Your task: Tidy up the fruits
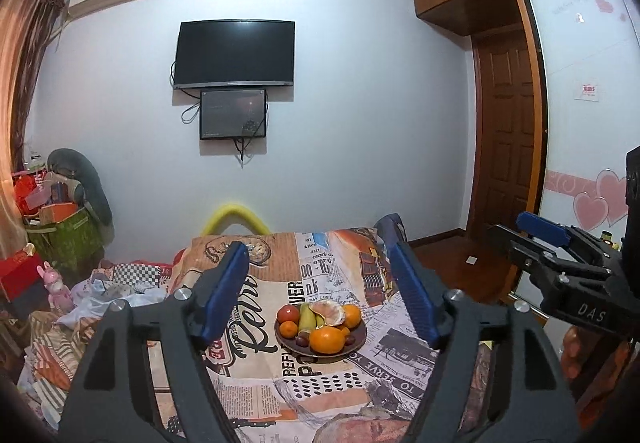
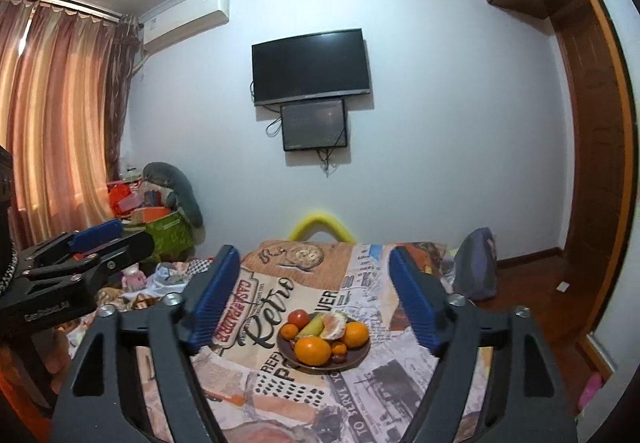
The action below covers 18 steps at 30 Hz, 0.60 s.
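Observation:
A dark round plate [image 1: 358, 343] [image 2: 362, 357] sits on a table covered with a newspaper-print cloth. It holds oranges [image 1: 327, 339] [image 2: 313, 350], a red apple [image 1: 289, 314] [image 2: 299, 318], a greenish banana [image 1: 307, 316] [image 2: 312, 326], a partly peeled orange [image 1: 329, 313] [image 2: 334, 325] and small dark fruits. My left gripper [image 1: 320, 275] hangs above and in front of the plate, open, nothing between its blue pads. My right gripper [image 2: 314, 277] is likewise open and holds nothing. Each gripper shows in the other's view: the right gripper [image 1: 538, 239], the left gripper [image 2: 108, 233].
The patterned tablecloth [image 1: 280, 395] [image 2: 256, 383] reaches forward under both grippers. A yellow chair back [image 1: 234, 217] stands behind the table and a grey-blue bag [image 2: 476, 267] at its right. Boxes and clutter [image 1: 60, 227] fill the left corner. A TV [image 1: 235, 53] hangs on the far wall.

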{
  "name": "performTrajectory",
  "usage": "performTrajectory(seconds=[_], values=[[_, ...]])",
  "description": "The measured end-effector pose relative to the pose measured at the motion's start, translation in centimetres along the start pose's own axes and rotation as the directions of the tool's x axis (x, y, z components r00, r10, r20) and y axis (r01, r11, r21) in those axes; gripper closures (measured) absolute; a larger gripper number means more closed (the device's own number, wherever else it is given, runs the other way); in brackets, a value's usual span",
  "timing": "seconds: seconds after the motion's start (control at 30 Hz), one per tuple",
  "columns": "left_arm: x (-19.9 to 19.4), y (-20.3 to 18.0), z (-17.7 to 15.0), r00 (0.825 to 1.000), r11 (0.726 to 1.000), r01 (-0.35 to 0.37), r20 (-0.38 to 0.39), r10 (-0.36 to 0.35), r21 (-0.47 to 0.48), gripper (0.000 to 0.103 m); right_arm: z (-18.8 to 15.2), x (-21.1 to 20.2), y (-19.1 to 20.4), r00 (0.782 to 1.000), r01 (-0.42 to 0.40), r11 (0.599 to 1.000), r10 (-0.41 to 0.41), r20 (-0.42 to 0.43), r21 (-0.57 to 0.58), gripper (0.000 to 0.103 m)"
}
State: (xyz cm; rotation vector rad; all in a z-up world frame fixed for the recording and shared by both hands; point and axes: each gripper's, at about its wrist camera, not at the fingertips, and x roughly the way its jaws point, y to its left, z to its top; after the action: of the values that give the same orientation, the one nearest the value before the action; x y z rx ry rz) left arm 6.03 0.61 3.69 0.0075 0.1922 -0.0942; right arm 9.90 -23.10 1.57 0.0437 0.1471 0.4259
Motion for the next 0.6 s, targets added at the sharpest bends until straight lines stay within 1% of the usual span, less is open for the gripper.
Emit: performTrajectory(seconds=[0.03, 0.07, 0.13, 0.17, 0.23, 0.3, 0.33, 0.6], values=[[-0.1, -0.1, -0.1, 1.0, 1.0, 0.002, -0.004, -0.002, -0.001, 0.027, 0.0, -0.1, 0.1, 1.0, 0.01, 1.0, -0.01, 0.006, -0.005, 0.019], [-0.2, -0.2, -0.2, 1.0, 1.0, 0.002, -0.006, -0.002, -0.003, 0.018, 0.1, -0.1, 0.2, 1.0, 0.014, 1.0, -0.014, 0.011, -0.008, 0.019], [-0.5, -0.2, -0.4, 1.0, 1.0, -0.006, 0.002, 0.006, -0.012, 0.01, 0.2, -0.4, 0.3, 1.0, 0.018, 1.0, -0.018, 0.017, -0.009, 0.015], [-0.6, -0.1, -0.5, 1.0, 1.0, -0.01, 0.007, 0.01, -0.015, 0.009, 0.2, -0.4, 0.3, 0.999, 0.024, 1.0, -0.024, 0.022, -0.008, 0.014], [-0.8, -0.2, -0.6, 1.0, 1.0, -0.018, 0.012, 0.018, -0.015, 0.006, 0.1, -0.5, 0.2, 0.999, 0.038, 0.999, -0.038, 0.031, -0.006, 0.004], [-1.1, -0.1, -0.7, 1.0, 1.0, -0.022, 0.016, 0.023, -0.021, 0.003, -0.1, -0.8, 0.3, 0.998, 0.055, 0.998, -0.054, 0.04, -0.009, 0.001], [-1.1, -0.1, -0.7, 1.0, 0.999, -0.022, 0.017, 0.023, -0.024, 0.001, -0.1, -1.1, 0.4, 0.997, 0.059, 0.998, -0.059, 0.042, -0.011, 0.0], [-1.5, -0.1, -0.9, 0.999, 0.999, -0.031, 0.02, 0.031, -0.025, 0.0, -0.6, -1.6, 0.3, 0.998, 0.06, 0.998, -0.06, 0.036, -0.009, 0.0]])
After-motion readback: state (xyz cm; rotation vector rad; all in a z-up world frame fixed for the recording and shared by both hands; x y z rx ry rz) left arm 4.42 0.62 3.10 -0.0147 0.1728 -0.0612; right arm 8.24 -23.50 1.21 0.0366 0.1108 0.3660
